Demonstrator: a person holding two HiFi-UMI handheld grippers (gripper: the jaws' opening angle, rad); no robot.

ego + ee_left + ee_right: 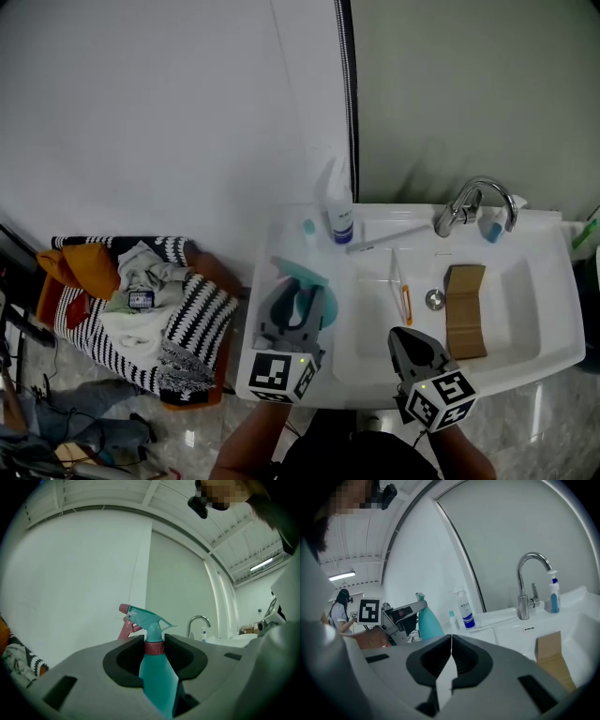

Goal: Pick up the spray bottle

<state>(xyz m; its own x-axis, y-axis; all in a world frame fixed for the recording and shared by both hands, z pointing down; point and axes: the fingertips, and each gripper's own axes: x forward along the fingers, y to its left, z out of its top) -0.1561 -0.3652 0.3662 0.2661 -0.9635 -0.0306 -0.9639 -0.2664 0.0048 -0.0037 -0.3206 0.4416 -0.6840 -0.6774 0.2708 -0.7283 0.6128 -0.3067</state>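
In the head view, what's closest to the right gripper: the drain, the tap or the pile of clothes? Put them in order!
1. Drain, just ahead of the right gripper.
2. Tap, at the back of the sink.
3. Pile of clothes, far off left.

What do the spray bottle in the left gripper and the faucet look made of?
The spray bottle looks like teal plastic: even colour, soft sheen, moulded trigger head. The faucet looks like polished metal, probably chromed: bright reflections along its curved spout.
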